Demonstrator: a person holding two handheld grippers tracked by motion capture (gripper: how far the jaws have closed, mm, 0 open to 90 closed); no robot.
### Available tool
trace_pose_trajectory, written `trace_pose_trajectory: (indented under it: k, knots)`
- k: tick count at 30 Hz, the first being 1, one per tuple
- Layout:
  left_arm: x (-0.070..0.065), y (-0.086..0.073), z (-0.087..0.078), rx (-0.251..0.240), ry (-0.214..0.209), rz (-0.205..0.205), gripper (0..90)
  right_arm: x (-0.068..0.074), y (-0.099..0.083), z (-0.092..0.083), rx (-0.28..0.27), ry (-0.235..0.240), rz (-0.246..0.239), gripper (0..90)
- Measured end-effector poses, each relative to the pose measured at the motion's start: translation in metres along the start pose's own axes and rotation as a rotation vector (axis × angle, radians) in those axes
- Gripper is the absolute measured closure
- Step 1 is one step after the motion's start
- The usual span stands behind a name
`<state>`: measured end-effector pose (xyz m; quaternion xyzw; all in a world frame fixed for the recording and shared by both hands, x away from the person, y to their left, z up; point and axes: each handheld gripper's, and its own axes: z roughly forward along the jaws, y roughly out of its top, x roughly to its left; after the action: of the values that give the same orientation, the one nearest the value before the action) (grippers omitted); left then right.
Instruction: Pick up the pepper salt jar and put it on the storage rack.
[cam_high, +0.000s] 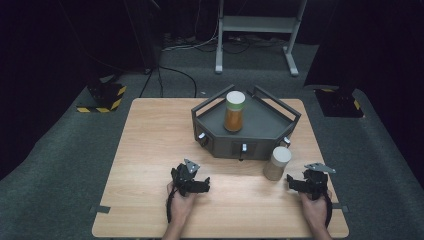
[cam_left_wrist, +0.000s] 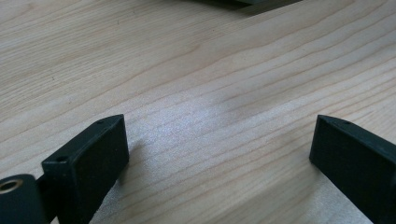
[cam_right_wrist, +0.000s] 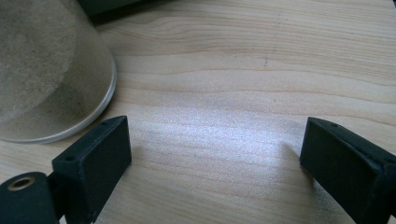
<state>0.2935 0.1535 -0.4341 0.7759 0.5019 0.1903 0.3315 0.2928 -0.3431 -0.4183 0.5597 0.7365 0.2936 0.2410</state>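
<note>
A jar (cam_high: 234, 111) with amber contents and a pale lid stands upright on a dark grey tray (cam_high: 265, 125) with raised bars, at the middle back of the wooden table (cam_high: 150, 150). A second jar (cam_high: 276, 163), sandy-grey with a white lid, stands on the table just in front of the tray's right corner. My right gripper (cam_high: 291, 182) lies low on the table just right of this jar and points left. Its jaws are open over bare wood (cam_right_wrist: 215, 149), with the jar's base (cam_right_wrist: 46, 79) at the left. My left gripper (cam_high: 204, 184) rests near the front middle, open over bare wood (cam_left_wrist: 219, 144).
The tray's front wall (cam_high: 245, 148) carries small knobs and faces the person. Beyond the table lie grey carpet, cables, a white stand's legs (cam_high: 255, 30) and two yellow-black striped floor plates (cam_high: 102, 97). Bare wood spreads across the table's left half.
</note>
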Motion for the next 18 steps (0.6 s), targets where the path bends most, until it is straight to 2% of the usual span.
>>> trace_pose_trajectory:
  k: [10, 14, 18]
  knots:
    - [0.0001, 0.0001, 0.0000, 0.000, 0.000, 0.000, 4.4, -0.0010, 0.0003, 0.0000, 0.001, 0.003, -0.003, 7.9]
    - [0.0000, 0.0001, 0.0000, 0.000, 0.000, 0.000, 4.5, -0.0035, 0.0034, 0.0022, 0.012, 0.010, -0.011, 3.6]
    - [0.0000, 0.0001, 0.0000, 0.000, 0.001, 0.000, 4.5, -0.0049, 0.0046, 0.0020, 0.017, 0.015, -0.019, 3.6]
